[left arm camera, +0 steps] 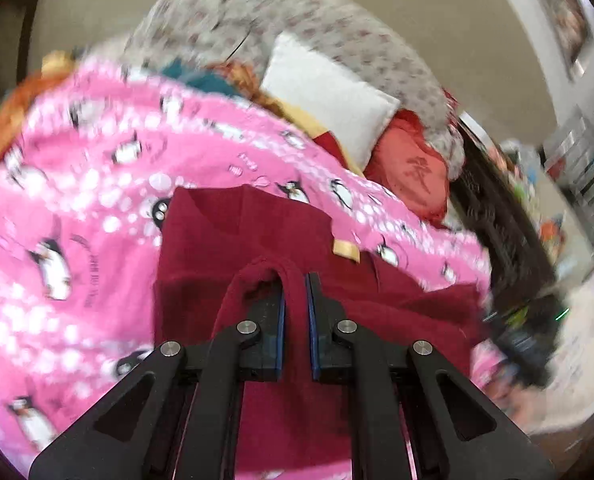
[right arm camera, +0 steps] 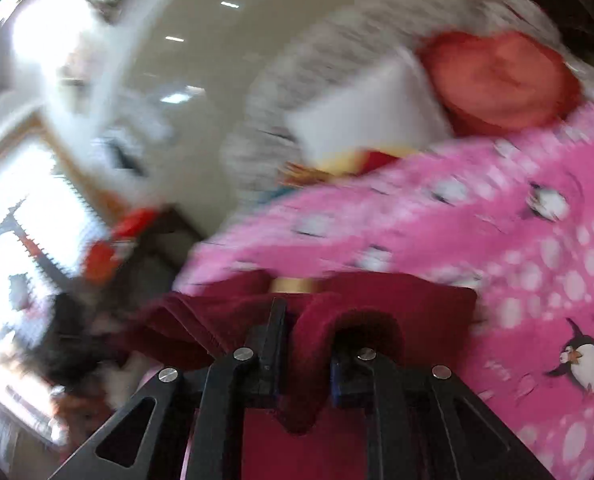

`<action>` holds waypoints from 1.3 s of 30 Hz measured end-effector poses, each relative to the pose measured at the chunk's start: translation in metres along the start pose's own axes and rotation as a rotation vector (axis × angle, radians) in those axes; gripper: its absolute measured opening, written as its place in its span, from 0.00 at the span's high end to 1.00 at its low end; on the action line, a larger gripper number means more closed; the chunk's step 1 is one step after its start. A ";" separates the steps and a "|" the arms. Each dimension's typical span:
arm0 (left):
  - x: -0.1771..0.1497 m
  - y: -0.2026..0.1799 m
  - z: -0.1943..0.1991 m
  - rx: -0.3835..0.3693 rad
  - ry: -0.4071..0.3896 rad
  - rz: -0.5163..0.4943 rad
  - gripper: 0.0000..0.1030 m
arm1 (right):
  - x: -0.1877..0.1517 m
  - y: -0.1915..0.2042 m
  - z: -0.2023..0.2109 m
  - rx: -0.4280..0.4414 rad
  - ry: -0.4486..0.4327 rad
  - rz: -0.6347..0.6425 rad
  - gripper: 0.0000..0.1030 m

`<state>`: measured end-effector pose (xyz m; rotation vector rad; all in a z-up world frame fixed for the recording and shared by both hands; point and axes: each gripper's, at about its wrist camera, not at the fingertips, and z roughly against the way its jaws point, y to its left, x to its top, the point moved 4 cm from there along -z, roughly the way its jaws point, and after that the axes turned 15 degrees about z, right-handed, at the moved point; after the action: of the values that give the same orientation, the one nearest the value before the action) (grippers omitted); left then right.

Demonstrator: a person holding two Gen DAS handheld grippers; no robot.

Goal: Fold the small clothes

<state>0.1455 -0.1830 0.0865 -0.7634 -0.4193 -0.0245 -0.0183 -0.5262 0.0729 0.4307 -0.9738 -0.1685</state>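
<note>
Mid-fold: left gripper (left arm camera: 295, 300) is clamped on a hem of the maroon top (left arm camera: 249, 240), right gripper (right arm camera: 309, 344) pinches another bunch of it. Top lies centre-bottom of both views, on the pink blanket (left arm camera: 97, 184). Next, probably: lay the lifted edge flat, corners aligned, then let go.

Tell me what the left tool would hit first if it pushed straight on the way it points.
Likely the flat part of the maroon garment it already pinches, lying on the pink penguin blanket. Depth is unclear through the blur.
</note>
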 end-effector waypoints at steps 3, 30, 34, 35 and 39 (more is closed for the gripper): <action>0.017 0.003 -0.008 -0.023 0.011 0.034 0.88 | -0.004 -0.018 -0.012 0.039 0.005 -0.069 0.67; 0.012 -0.024 0.048 0.010 -0.121 -0.113 0.18 | 0.004 0.052 -0.010 -0.178 0.071 0.255 0.51; -0.012 -0.041 0.025 0.003 -0.068 -0.193 0.18 | 0.011 0.045 -0.026 -0.240 0.100 0.242 0.51; -0.017 -0.042 0.014 0.005 -0.049 -0.198 0.18 | 0.013 0.043 -0.029 -0.254 0.105 0.238 0.51; -0.020 -0.030 -0.038 0.087 -0.002 -0.166 0.18 | 0.013 0.011 -0.054 -0.355 0.188 0.178 0.51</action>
<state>0.1355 -0.2333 0.0738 -0.6418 -0.4822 -0.1601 0.0329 -0.5054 0.0619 0.0316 -0.7728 -0.1335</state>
